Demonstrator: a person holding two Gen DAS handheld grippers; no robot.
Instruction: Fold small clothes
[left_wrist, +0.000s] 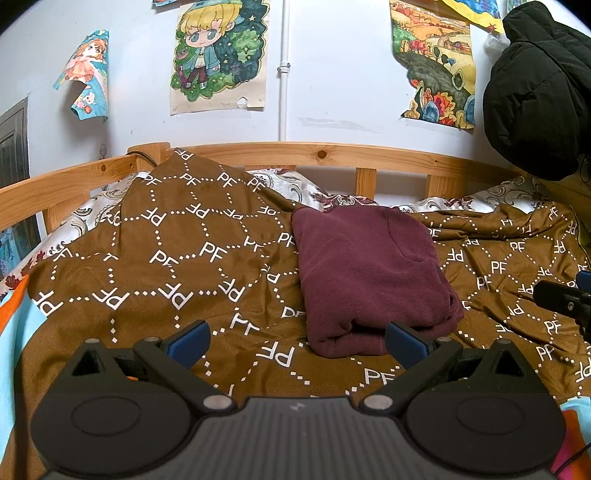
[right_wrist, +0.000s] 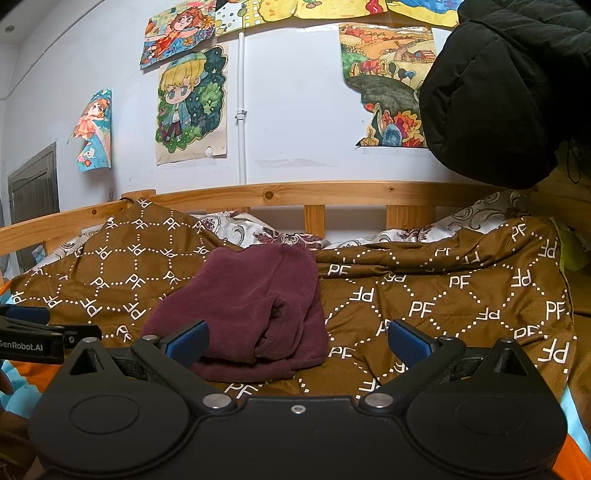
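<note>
left wrist view shows the folded maroon fleece garment (left_wrist: 373, 280) lying on the brown patterned bedspread (left_wrist: 177, 258), with the left gripper (left_wrist: 297, 341) and the right gripper (right_wrist: 297, 341) spread wide and empty. its loose upper layer could slide open if a finger snags it.

Even indoor light, soft shadows, strong fisheye bending in both views.

The white wall (left_wrist: 332, 92) is lit evenly and no lamp or glare spot is seen on it. Only soft shadows are cast under the maroon garment (left_wrist: 369, 273) and in the folds of the brown blanket (left_wrist: 166, 266). The black jacket (right_wrist: 498, 92) at the upper right is rendered almost without detail. The wooden rail (left_wrist: 295, 151) is bent into an arc, and the frame corners are darkened to black. The centre is sharp; the lower edges are slightly soft, and colours are somewhat warm.
</note>
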